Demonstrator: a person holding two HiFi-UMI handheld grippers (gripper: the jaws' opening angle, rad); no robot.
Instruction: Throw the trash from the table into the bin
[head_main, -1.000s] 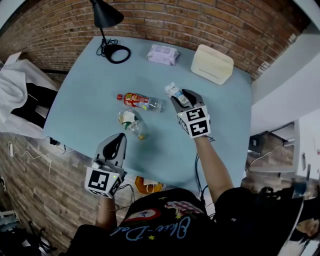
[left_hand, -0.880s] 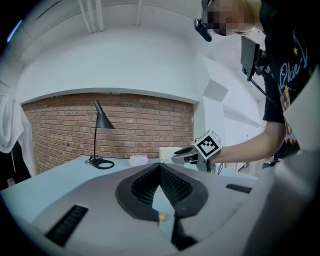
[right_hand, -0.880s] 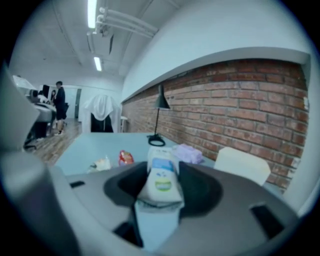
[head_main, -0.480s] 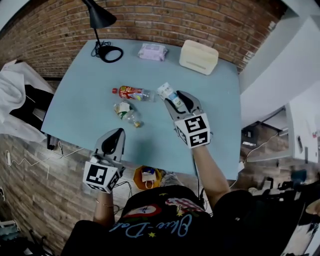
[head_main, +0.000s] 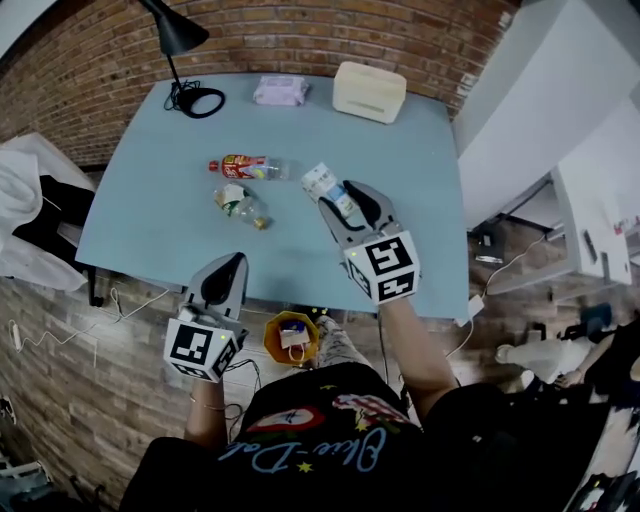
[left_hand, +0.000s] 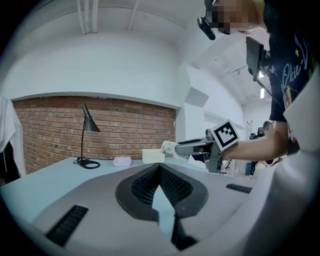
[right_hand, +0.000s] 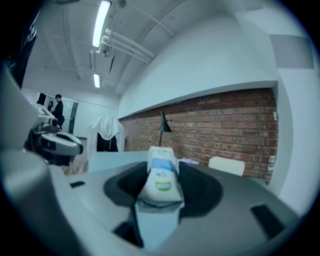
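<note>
Head view — carton (head_main: 320, 182) in right claw (head_main: 338, 200) now nearer table (head_main: 420, 200) edge; left claw (head_main: 231, 260) closed

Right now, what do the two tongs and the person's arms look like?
Both the left tongs and right tongs are grey curved shells with black ribbed pads inside. Each carries a white cube printed with black square markers. The person wears a black short-sleeved T-shirt with a colourful print.
</note>
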